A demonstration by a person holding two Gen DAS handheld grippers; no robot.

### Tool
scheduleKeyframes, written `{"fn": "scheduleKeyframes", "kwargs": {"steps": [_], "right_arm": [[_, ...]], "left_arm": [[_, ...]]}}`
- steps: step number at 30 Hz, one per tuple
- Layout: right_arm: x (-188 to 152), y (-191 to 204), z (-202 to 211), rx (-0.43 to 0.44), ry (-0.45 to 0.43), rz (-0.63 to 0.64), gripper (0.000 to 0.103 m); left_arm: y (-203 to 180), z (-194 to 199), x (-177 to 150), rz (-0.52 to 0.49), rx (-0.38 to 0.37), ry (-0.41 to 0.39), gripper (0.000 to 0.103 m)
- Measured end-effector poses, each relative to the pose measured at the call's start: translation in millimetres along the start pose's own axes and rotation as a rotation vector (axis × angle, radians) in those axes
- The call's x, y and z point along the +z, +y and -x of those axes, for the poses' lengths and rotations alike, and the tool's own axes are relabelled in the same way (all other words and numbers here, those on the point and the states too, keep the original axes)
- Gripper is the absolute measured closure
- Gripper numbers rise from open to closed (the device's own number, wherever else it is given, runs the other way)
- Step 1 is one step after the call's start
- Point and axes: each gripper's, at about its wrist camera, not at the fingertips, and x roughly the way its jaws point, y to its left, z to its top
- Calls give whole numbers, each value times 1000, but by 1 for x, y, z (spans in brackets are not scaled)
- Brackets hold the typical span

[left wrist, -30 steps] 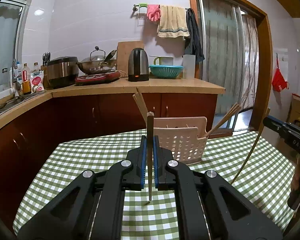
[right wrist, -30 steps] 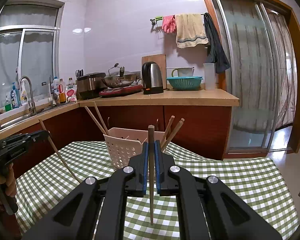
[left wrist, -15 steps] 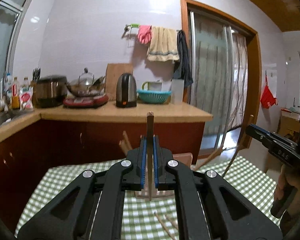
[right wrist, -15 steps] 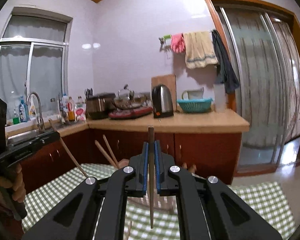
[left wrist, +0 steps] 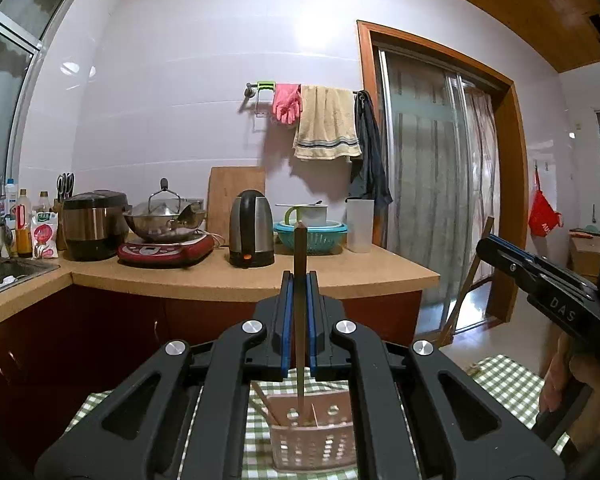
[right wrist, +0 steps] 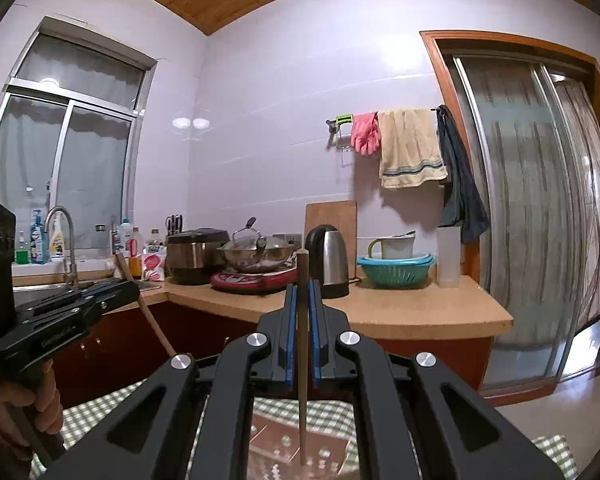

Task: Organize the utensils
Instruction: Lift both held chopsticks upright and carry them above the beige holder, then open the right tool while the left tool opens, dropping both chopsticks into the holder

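**Two chopsticks above the basket**

We are holding one chopstick upright in our left gripper, whose jaws are pressing closed on it. Its lower tip is hanging just above the perforated basket, which is standing on the checked desk and is already carrying a few chopsticks. In the right wrist view, our right gripper is also clamping tight on a second chopstick, upright, with its tip over the same basket. Each gripper is showing at the edge of the other view. Behind, a kettle is standing on the kitchen counter.
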Motion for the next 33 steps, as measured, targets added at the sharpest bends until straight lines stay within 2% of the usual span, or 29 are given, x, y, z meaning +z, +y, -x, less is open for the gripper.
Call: {"fn": "scheduleKeyframes", "kwargs": {"steps": [6,17,18,20,22,23,24,26,28,33], "right_arm": [[-20,-8,-24,-21,30,-1,96],[-72,-11,-51,-26,168,-19,96],[-74,-10,-51,-23,174,-20,95],[-76,-9,-49,-21,177,-21,76],[-75,-7,-46,-22,174,-17,68],[-75,-6,-44,-21,174,-14,67],[-74,-5,-43,-20,175,-14,67],[-72,-4,-36,-24,168,-16,62],[-70,-2,-30,-27,160,-15,60],[-67,5,-4,-33,151,-12,59]], "left_arm": [[-2,-27,-15,-13,12,29,96],[1,-64,-64,-7,12,164,96],[1,-66,-67,-8,12,173,96],[1,-68,-71,-10,13,184,95],[1,-70,-73,-11,9,193,94],[1,-70,-74,-11,9,196,93],[2,-70,-74,-11,8,198,92],[2,-69,-74,-4,8,198,72],[3,-62,-72,2,8,185,62],[1,-45,-70,-3,11,180,54]]}}
